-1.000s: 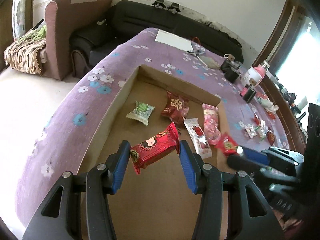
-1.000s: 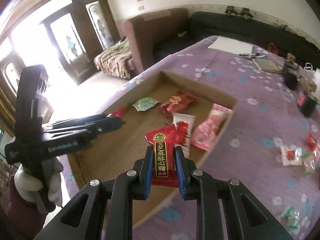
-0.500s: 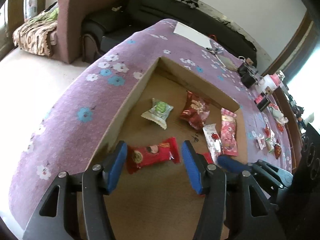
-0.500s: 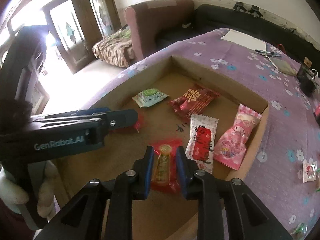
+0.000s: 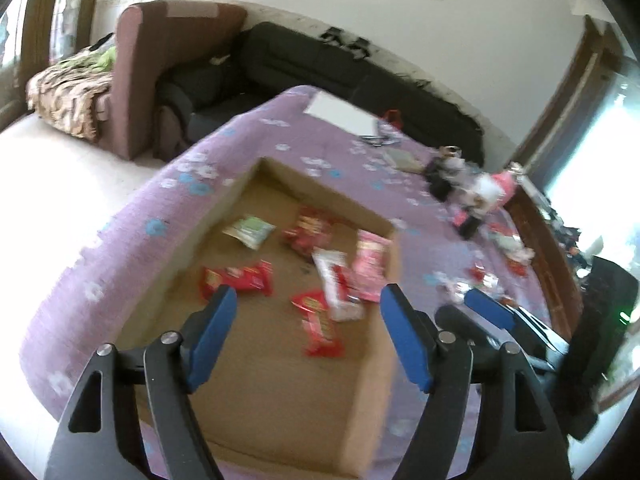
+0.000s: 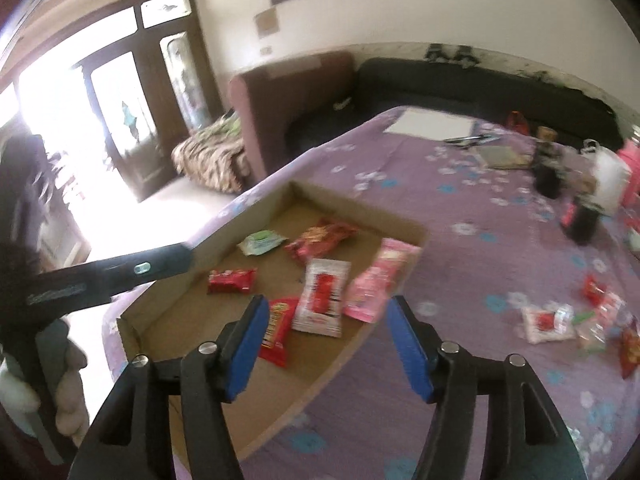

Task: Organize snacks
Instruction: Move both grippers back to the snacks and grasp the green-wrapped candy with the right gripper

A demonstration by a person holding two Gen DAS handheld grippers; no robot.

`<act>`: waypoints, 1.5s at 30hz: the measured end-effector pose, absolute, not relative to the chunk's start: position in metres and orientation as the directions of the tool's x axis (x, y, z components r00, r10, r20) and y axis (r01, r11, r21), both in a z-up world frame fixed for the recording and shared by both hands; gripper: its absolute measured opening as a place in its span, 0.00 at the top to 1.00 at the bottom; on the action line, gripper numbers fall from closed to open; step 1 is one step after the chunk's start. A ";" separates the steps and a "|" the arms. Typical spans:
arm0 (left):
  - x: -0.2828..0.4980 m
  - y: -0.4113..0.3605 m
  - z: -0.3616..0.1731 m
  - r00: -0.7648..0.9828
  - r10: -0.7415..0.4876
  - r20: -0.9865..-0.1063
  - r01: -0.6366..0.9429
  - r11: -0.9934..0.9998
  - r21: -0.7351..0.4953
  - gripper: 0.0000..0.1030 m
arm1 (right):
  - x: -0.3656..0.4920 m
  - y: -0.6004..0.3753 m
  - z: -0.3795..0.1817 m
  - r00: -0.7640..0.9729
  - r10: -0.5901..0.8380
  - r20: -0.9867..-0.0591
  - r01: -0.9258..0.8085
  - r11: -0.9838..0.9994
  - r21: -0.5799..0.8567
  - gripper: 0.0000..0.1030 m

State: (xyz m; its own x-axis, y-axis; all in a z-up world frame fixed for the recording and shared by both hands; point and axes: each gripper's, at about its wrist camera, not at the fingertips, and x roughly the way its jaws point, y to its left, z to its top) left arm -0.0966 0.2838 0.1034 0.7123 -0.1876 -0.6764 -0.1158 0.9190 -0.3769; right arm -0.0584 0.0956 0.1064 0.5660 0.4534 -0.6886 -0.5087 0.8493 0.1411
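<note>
**Both grippers empty above the snack tray**

My left gripper (image 5: 306,332) and right gripper (image 6: 324,338) hang spread wide, holding nothing. Six snack packets lie flat in the cardboard tray (image 6: 256,208), among them the red packet (image 6: 275,330) just beyond my right fingers. More loose snacks (image 6: 548,322) sit on the purple tablecloth (image 6: 500,264).
</note>
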 end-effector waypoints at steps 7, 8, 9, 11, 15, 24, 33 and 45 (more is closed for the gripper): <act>-0.125 0.214 0.106 0.704 -0.304 -0.642 0.041 0.920 -0.391 0.28 | -0.072 0.010 0.108 0.650 0.353 -0.673 -0.369 0.921 0.127 0.34; -0.127 0.205 0.106 0.699 -0.317 -0.641 0.058 0.918 -0.391 0.28 | -0.073 0.000 0.106 0.654 0.341 -0.675 -0.352 0.927 0.127 0.34; -0.129 0.196 0.104 0.691 -0.335 -0.640 0.076 0.915 -0.396 0.28 | -0.074 -0.010 0.105 0.658 0.328 -0.678 -0.335 0.934 0.126 0.34; -0.130 0.184 0.099 0.669 -0.372 -0.644 0.095 0.902 -0.422 0.28 | -0.078 -0.034 0.102 0.670 0.295 -0.682 -0.291 0.949 0.125 0.34; -0.131 0.165 0.090 0.614 -0.408 -0.676 0.114 0.893 -0.435 0.28 | -0.083 -0.078 0.095 0.676 0.255 -0.692 -0.218 0.965 0.143 0.34; -0.131 0.160 0.075 0.587 -0.389 -0.710 0.068 0.898 -0.435 0.28 | -0.087 -0.137 0.070 0.659 0.201 -0.725 -0.101 0.979 0.180 0.34; -0.136 0.181 0.064 0.592 -0.366 -0.718 0.005 0.893 -0.451 0.28 | -0.081 -0.160 0.064 0.661 0.187 -0.727 -0.035 0.975 0.219 0.34; -0.130 0.167 0.059 0.558 -0.407 -0.723 0.067 0.891 -0.449 0.28 | -0.051 -0.160 0.039 0.560 0.281 -0.780 -0.080 0.955 0.287 0.34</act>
